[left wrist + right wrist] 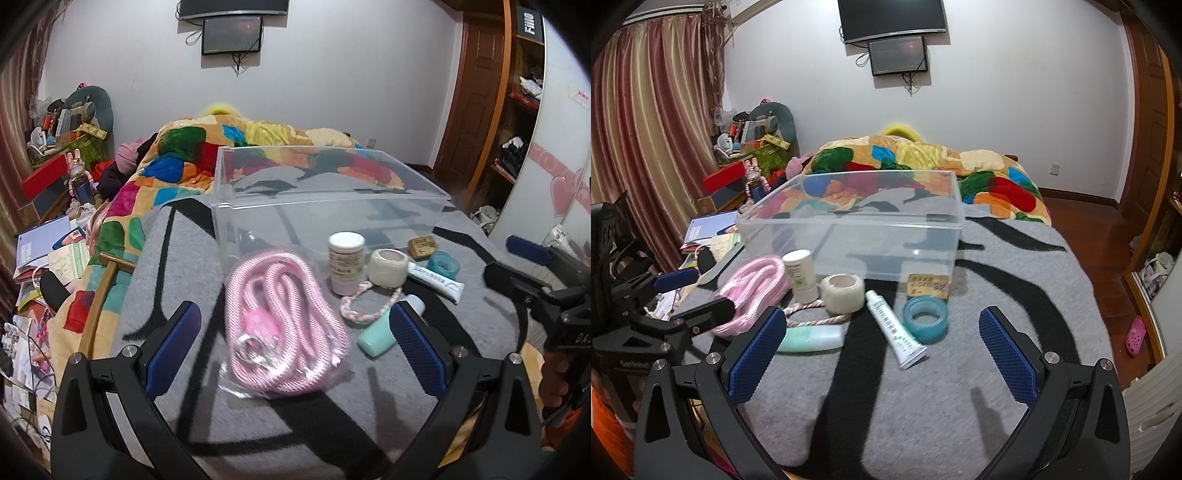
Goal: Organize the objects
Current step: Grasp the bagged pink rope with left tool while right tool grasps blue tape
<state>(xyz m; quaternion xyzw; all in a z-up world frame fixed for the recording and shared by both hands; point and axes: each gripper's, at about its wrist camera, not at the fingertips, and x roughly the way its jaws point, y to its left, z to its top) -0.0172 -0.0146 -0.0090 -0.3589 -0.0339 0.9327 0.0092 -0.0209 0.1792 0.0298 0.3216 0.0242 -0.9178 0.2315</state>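
While one clear bin (pixel 849 236) sits empty, seven small items lie before it.

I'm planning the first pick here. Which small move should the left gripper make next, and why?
Probably lower the open left gripper onto the bagged pink rope, which lies between its fingers on the grey blanket. The clear bin behind is empty, and nothing is held yet.
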